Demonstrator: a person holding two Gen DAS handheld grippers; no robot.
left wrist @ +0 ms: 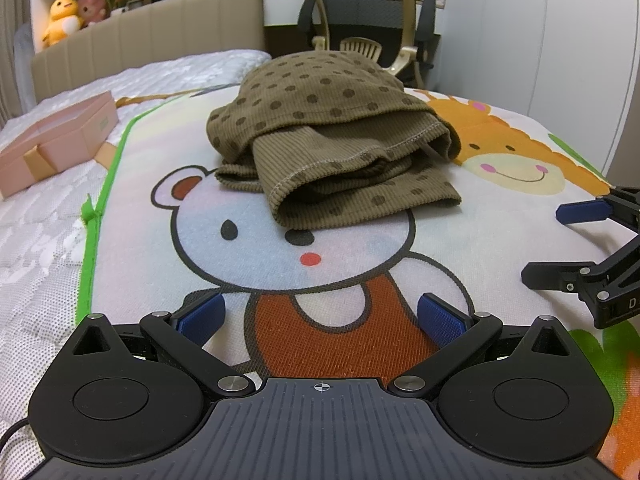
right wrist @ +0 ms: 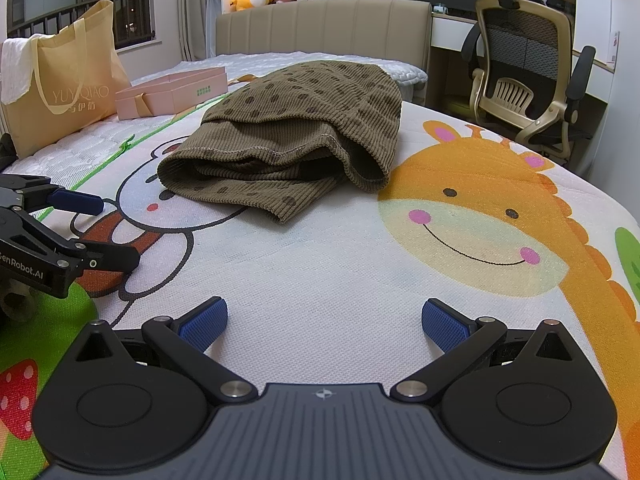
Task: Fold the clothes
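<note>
Now both grippers, left gripper (left wrist: 320, 320) and right gripper (right wrist: 324, 322), hover level, jaws spread, empty, short of the folded brown garment (left wrist: 332, 136).

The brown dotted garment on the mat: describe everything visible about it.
The brown dotted garment is olive-brown ribbed knit, like corduroy, printed with darker brown dots. It lies folded into a loose, rumpled bundle of several layers, with a stitched hem facing the cameras and an open fold gaping on its right side. It rests on the cartoon play mat, overlapping the printed bear's head and reaching toward the giraffe. Nothing but the mat touches it: the left gripper and right gripper sit short of it, jaws open and empty.
</note>
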